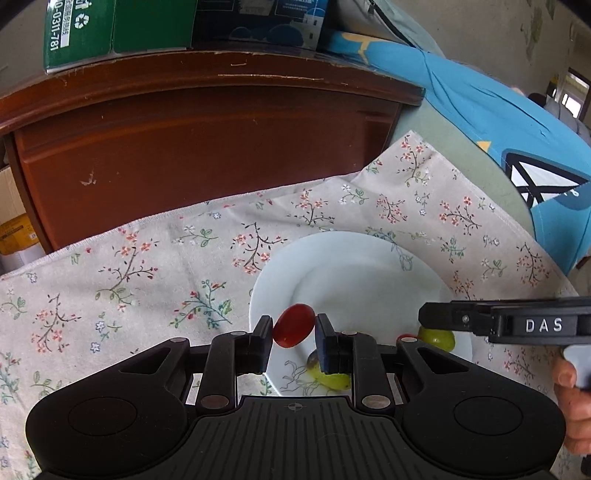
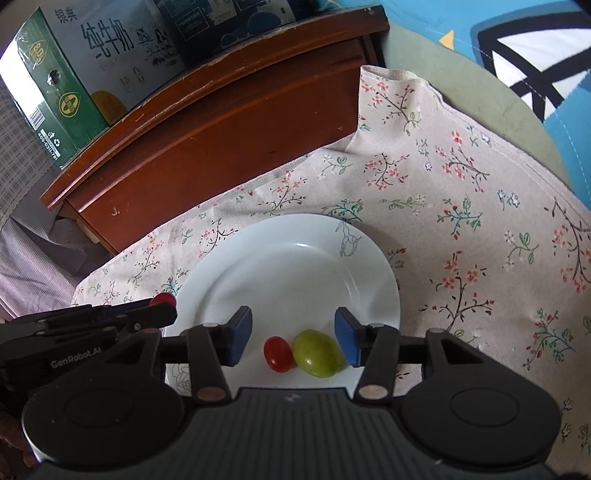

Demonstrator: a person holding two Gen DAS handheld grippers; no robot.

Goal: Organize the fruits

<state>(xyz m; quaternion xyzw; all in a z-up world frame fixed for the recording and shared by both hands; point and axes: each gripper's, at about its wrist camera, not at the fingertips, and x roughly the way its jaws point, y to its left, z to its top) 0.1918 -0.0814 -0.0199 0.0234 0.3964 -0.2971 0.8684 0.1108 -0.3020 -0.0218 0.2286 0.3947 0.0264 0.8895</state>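
My left gripper (image 1: 294, 326) is shut on a red cherry tomato (image 1: 293, 325), held above the left rim of a white plate (image 1: 351, 266). In the right wrist view the same gripper (image 2: 164, 308) shows at the left with the tomato (image 2: 162, 298) peeking over it. My right gripper (image 2: 293, 334) stands open over the plate's near side (image 2: 288, 266), its blue pads (image 2: 240, 334) apart from a second red tomato (image 2: 277, 353) and a green fruit (image 2: 317, 352) lying side by side between them. Another green fruit (image 1: 330, 376) lies on the plate under my left fingers.
A floral cloth (image 2: 461, 184) covers the surface. Behind it stands a dark wooden cabinet (image 1: 207, 147) with a green carton (image 2: 55, 92) and a dark box (image 1: 258, 22) on top. Blue fabric (image 1: 498, 110) lies at the right. A hand (image 1: 572, 398) grips the right tool.
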